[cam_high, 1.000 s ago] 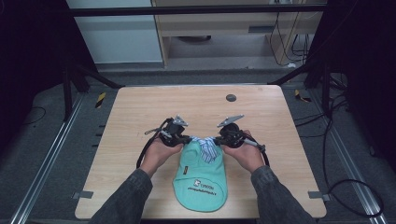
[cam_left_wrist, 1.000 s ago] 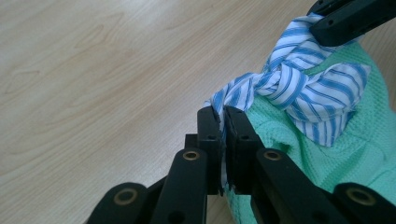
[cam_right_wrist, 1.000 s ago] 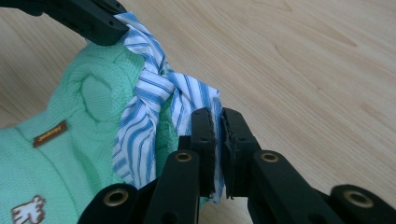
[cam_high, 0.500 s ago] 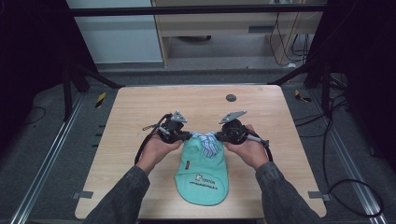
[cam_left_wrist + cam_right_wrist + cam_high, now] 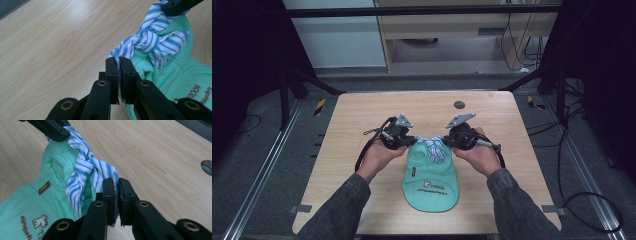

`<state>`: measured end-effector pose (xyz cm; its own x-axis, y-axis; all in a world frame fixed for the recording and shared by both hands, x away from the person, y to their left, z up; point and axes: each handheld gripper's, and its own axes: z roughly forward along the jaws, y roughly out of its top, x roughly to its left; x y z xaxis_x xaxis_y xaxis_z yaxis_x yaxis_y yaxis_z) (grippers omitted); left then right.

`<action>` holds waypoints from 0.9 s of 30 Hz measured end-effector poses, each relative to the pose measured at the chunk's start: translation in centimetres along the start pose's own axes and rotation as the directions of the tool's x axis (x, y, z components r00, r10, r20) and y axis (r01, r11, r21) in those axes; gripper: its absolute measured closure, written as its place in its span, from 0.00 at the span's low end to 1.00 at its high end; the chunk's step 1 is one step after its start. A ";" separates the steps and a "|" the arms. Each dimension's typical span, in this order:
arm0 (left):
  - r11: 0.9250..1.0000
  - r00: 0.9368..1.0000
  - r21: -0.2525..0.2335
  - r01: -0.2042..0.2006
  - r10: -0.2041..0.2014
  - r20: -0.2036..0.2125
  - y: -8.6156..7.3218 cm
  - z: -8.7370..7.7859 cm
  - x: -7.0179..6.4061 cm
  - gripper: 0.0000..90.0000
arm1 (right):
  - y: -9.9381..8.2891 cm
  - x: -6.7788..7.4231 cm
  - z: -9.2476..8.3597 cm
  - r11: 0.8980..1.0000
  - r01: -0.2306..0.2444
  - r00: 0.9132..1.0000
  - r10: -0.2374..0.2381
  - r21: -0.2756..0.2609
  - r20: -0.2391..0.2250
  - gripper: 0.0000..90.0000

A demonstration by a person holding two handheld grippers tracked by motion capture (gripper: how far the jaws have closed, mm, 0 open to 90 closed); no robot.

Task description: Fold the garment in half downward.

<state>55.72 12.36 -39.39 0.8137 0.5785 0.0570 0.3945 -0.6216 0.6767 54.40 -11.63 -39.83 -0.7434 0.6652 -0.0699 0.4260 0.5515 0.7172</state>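
High view looks fwd and down on whole table [image 5: 362,110]. Both gripper views sit close, facing each other across striped cloth [image 5: 152,40], their shared bit.

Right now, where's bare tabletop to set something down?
Free: the far strip of the table beyond both grippers, apart from the dark disc; also the left and right margins outside each forearm. Crowded: the centre, where the green garment and striped tie lie.

Light wooden table [image 5: 362,112]; grey floor [image 5: 257,150], dark surroundings, pale cabinet [image 5: 339,40] behind
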 end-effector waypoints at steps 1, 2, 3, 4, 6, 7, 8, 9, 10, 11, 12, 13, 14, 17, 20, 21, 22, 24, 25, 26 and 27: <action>1.000 1.000 0.006 -0.008 0.008 -0.004 0.2 -0.1 0.0 0.96 | 0.1 0.0 -0.1 1.000 0.005 1.000 -0.005 0.002 0.005 0.94; 1.000 1.000 0.002 -0.007 0.007 -0.006 0.3 -0.2 0.0 0.96 | 0.3 0.0 -0.1 1.000 0.015 1.000 -0.015 0.004 0.007 0.94; 1.000 1.000 0.002 -0.009 0.009 -0.007 0.4 -0.2 0.0 0.96 | 0.4 0.0 -0.2 1.000 0.016 1.000 -0.016 0.003 0.008 0.94; 1.000 1.000 0.005 -0.013 0.013 -0.010 0.5 -0.3 0.0 0.96 | 0.5 0.0 -0.2 1.000 0.017 1.000 -0.017 0.003 0.011 0.94; 1.000 1.000 0.009 -0.017 0.017 -0.012 0.7 -0.3 0.1 0.96 | 0.7 -0.1 -0.3 1.000 0.022 1.000 -0.022 0.004 0.014 0.94; 1.000 1.000 0.004 -0.013 0.013 -0.011 0.7 -0.3 0.2 0.96 | 0.8 -0.1 -0.3 1.000 0.023 1.000 -0.023 0.000 0.014 0.94; 1.000 1.000 0.007 -0.015 0.015 -0.014 0.7 -0.3 0.3 0.96 | 0.9 -0.1 -0.3 1.000 0.026 1.000 -0.026 0.004 0.016 0.94; 1.000 1.000 0.004 -0.009 0.009 -0.014 0.7 -0.3 0.3 0.96 | 0.9 -0.1 -0.3 1.000 0.031 0.999 -0.031 0.004 0.014 0.94; 1.000 1.000 0.004 -0.008 0.008 -0.016 0.7 -0.3 0.3 0.96 | 1.0 -0.1 -0.3 0.999 0.032 0.999 -0.032 0.001 0.013 0.94; 1.000 1.000 0.005 -0.008 0.008 -0.015 0.7 -0.3 0.3 0.96 | 1.0 -0.1 -0.4 0.999 0.036 0.999 -0.036 0.003 0.014 0.94; 1.000 1.000 0.005 -0.008 0.008 -0.015 0.7 -0.3 0.3 0.96 | 1.0 -0.1 -0.4 0.999 0.036 0.999 -0.036 0.003 0.014 0.94; 1.000 1.000 0.006 -0.009 0.009 -0.016 0.7 -0.3 0.3 0.96 | 1.0 -0.1 -0.4 0.999 0.039 0.999 -0.039 0.004 0.015 0.94; 1.000 1.000 0.006 -0.010 0.010 -0.016 0.7 -0.3 0.3 0.96 | 1.0 -0.1 -0.3 0.999 0.039 0.999 -0.039 0.004 0.014 0.94; 1.000 1.000 0.009 -0.017 0.017 -0.017 0.7 -0.4 0.3 0.95 | 1.1 -0.1 -0.3 0.999 0.040 0.999 -0.040 0.004 0.015 0.94; 1.000 1.000 0.005 -0.009 0.009 -0.017 0.7 -0.4 0.3 0.95 | 1.2 -0.1 -0.4 0.999 0.045 0.999 -0.045 0.001 0.016 0.94; 1.000 1.000 0.004 -0.010 0.010 -0.017 0.7 -0.4 0.3 0.95 | 1.2 -0.1 -0.4 0.999 0.049 0.999 -0.049 0.001 0.015 0.94; 1.000 1.000 0.003 -0.009 0.009 -0.017 0.7 -0.5 0.3 0.95 | 1.2 -0.1 -0.4 0.999 0.048 0.999 -0.048 0.001 0.015 0.94; 1.000 1.000 0.003 -0.009 0.009 -0.017 0.7 -0.5 0.3 0.95 | 1.3 0.0 -0.5 0.999 0.046 0.999 -0.046 0.002 0.016 0.94; 1.000 1.000 0.001 -0.009 0.009 -0.020 0.7 -0.5 0.3 0.95 | 1.4 0.0 -0.5 0.999 0.048 0.999 -0.048 0.003 0.017 0.94; 1.000 1.000 0.002 -0.009 0.010 -0.019 0.7 -0.5 0.3 0.95 | 1.4 0.0 -0.5 0.999 0.048 0.999 -0.048 0.003 0.017 0.94; 1.000 1.000 0.002 -0.014 0.014 -0.021 0.8 -0.5 0.4 0.95 | 1.4 0.0 -0.6 0.999 0.048 0.999 -0.048 0.003 0.016 0.94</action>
<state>56.08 12.39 -38.46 0.8101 0.5805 0.0815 0.3840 -0.6306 0.6744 54.70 -11.11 -38.41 -0.7550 0.6456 -0.1150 0.3915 0.5844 0.7108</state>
